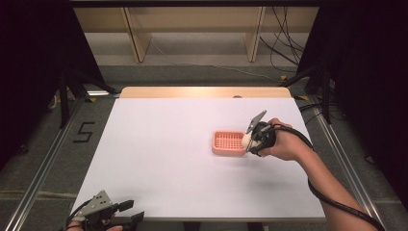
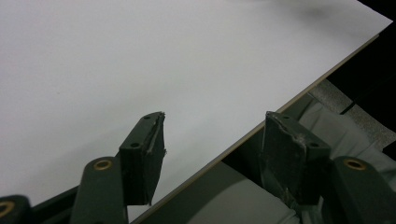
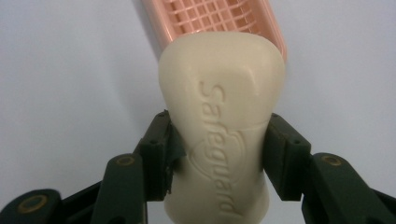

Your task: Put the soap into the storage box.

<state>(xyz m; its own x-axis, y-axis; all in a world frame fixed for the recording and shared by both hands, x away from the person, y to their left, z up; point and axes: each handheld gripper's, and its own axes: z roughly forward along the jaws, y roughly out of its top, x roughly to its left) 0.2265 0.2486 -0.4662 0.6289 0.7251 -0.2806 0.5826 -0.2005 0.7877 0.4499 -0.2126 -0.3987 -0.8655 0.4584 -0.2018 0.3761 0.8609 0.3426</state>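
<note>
A cream bar of soap [image 3: 222, 112] stamped "Safeguard" is clamped between the jaws of my right gripper [image 3: 217, 154], which is shut on it. Past its tip lies a pink slotted soap dish [image 3: 219, 18]. From above, the right gripper [image 1: 248, 140] holds the soap [image 1: 246, 139] at the right end of the pink dish [image 1: 229, 143], right of the table's middle. My left gripper [image 1: 134, 212] rests at the table's near left edge, open with nothing between its fingers [image 2: 142, 156].
The white table top [image 1: 159, 144] has a strip of bare wood [image 1: 202, 92] at its far edge. Dark cables [image 1: 284, 38] lie on the floor beyond the table. A black cable [image 1: 337, 204] trails along the right forearm.
</note>
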